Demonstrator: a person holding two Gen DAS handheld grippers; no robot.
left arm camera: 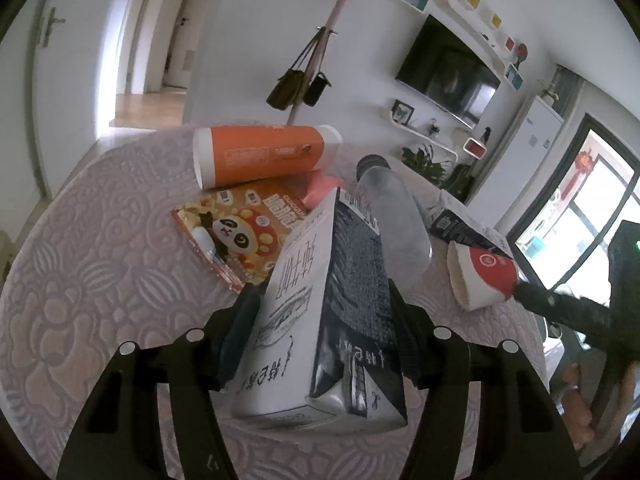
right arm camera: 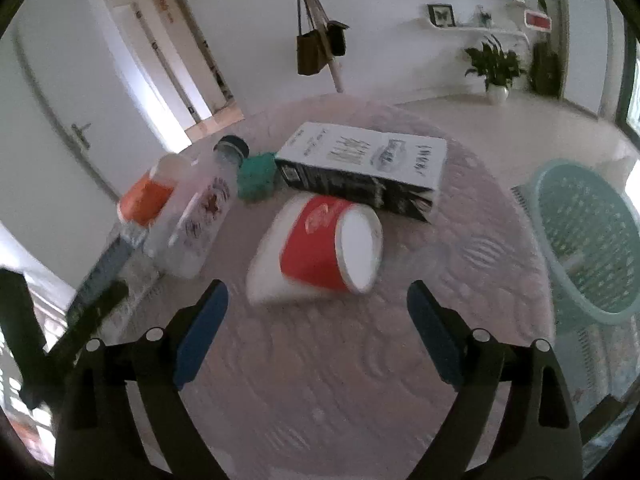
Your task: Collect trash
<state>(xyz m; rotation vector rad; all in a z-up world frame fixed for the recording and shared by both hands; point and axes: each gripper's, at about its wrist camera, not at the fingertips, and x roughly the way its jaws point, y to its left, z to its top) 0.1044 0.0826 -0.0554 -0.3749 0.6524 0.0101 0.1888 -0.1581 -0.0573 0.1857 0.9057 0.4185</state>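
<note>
The left claw (left arm camera: 324, 320) is clamped on a milk carton (left arm camera: 320, 320), its long axis running straight away from the claw. The right claw (right arm camera: 318, 336) is spread wide and empty, facing a red paper cup (right arm camera: 320, 248) lying on its side on the bench (right arm camera: 320, 380), just beyond its fingertips, base toward the right. The green basket (right arm camera: 588, 240) sits off the bench's right edge, nearer the right claw.

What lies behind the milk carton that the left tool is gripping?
Behind the black-and-white milk carton lie a clear plastic bottle with a dark cap, a panda-print snack packet, a pink object and an orange-and-white cylinder. The carton covers the packet's right part.
</note>
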